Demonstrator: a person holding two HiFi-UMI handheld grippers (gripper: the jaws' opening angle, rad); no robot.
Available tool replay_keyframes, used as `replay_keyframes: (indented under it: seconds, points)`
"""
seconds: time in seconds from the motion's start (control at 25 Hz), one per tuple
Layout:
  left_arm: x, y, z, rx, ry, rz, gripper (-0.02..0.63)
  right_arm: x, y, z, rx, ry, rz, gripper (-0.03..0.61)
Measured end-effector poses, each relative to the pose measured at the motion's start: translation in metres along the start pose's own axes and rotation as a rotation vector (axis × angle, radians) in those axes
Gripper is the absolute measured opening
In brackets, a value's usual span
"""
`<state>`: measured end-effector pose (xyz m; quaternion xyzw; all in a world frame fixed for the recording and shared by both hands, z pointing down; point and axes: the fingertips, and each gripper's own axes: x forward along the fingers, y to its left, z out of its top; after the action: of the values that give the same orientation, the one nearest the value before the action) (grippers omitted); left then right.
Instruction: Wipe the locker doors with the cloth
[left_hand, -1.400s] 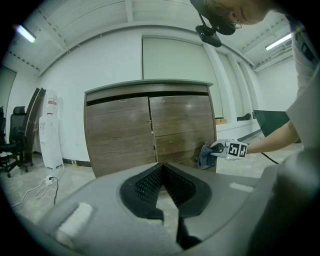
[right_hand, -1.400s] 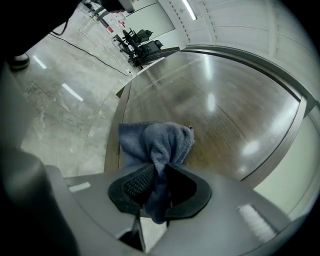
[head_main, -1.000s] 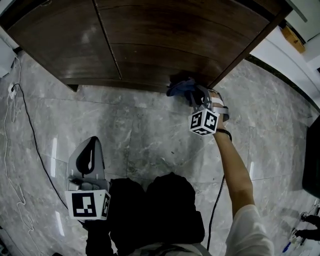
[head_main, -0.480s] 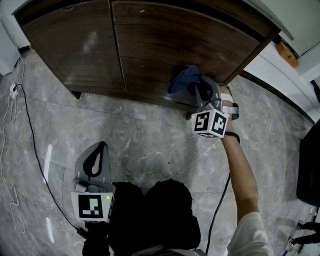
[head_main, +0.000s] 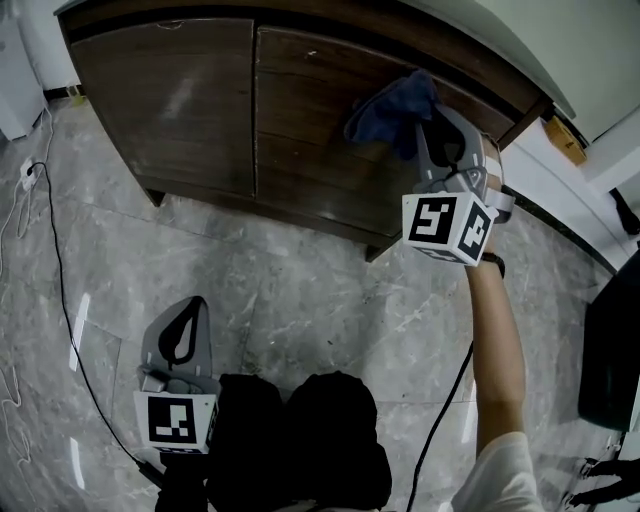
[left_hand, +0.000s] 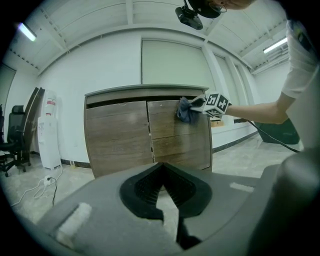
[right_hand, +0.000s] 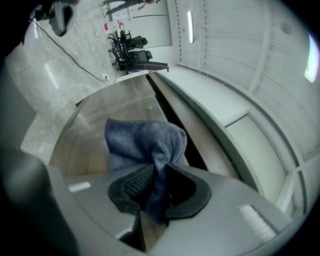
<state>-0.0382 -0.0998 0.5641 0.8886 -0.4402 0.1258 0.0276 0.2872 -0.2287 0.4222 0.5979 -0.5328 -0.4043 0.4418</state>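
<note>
The right claw (head_main: 428, 128) is clamped on the blue cloth (head_main: 392, 108), with a fold pinched between its jaws (the rest bunches out ahead of them). The cloth is pressed against the upper part of the right locker door (head_main: 320, 160), near its top edge. The left claw (head_main: 180, 335) hangs low over the floor (head_main: 300, 290), well apart from the locker (head_main: 160, 100). Its jaws are together at the tips, nothing between them.

Grey veined marble floor (head_main: 300, 270) over the lower frame; thin black cable (head_main: 55, 255) along left edge; black office chair (left_hand: 9, 147) far left.
</note>
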Motion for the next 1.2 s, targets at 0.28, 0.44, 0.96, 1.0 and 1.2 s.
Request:
replay_keyframes:
  seconds: [0.28, 0.44, 0.96, 1.0, 1.2]
  points:
    - [-0.005, 0.011, -0.003, -0.008, -0.005, 0.022, 0.003, 0.004, -0.030, 0.018, 0.025, -0.011, -0.074, 0.074]
    - [-0.006, 0.017, -0.007, -0.008, 0.003, 0.031, 0.002, 0.007, -0.001, 0.015, 0.046, -0.003, -0.062, 0.074]
    - [-0.009, 0.034, -0.022, -0.017, 0.025, 0.067, 0.003, 0.013, 0.141, -0.001, 0.089, 0.016, 0.085, 0.074]
    - [-0.008, 0.035, -0.024, -0.018, 0.029, 0.067, 0.002, 0.013, 0.154, -0.004, 0.084, 0.017, 0.102, 0.074]
    - [-0.006, 0.035, -0.030, -0.021, 0.040, 0.070, 0.002, 0.014, 0.216, -0.016, 0.074, 0.032, 0.190, 0.074]
